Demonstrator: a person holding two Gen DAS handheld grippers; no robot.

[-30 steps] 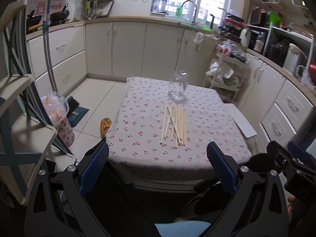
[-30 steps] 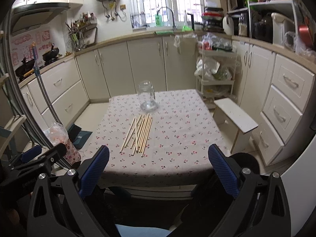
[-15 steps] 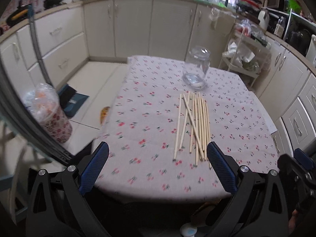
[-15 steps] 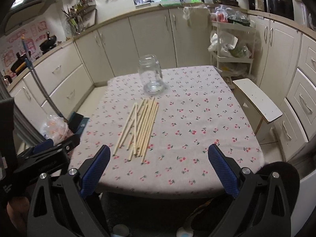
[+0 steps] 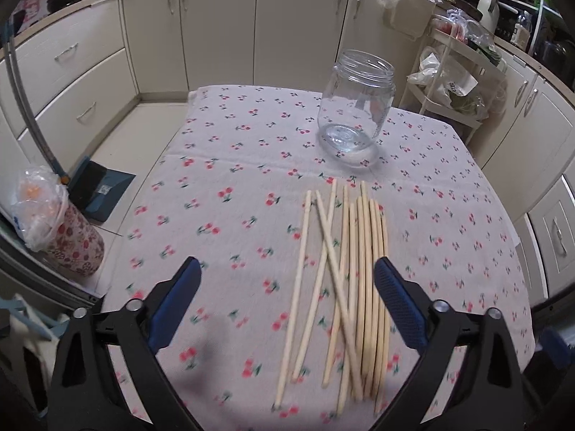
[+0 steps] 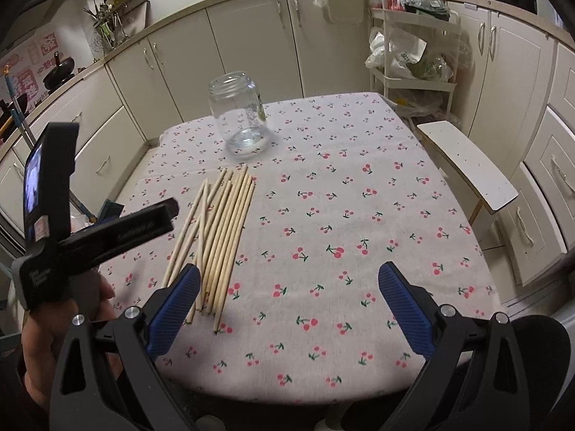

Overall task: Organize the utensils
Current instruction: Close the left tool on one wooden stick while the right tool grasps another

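Several pale wooden chopsticks (image 5: pixel 345 280) lie side by side on the cherry-print tablecloth (image 5: pixel 222 186), a few crossing. They also show in the right wrist view (image 6: pixel 219 230). An empty clear glass jar (image 5: pixel 355 107) stands upright just beyond their far ends; it also shows in the right wrist view (image 6: pixel 240 115). My left gripper (image 5: pixel 285 287) is open and empty, low over the near ends of the chopsticks. My right gripper (image 6: pixel 289 291) is open and empty, over the cloth to the right of the chopsticks. The left gripper's body (image 6: pixel 107 233) shows at the left of the right wrist view.
A white stool (image 6: pixel 467 168) stands off the table's right side. A white wire rack with bags (image 6: pixel 413 57) stands behind it. Cream cabinets (image 5: pixel 215 28) line the walls. A floral-wrapped bin (image 5: pixel 61 230) and a dark dustpan (image 5: pixel 100 190) sit on the floor at left.
Both grippers have moved forward and down over the table; the chopsticks and jar look much larger. Both grippers stay open. Nothing on the table has moved.
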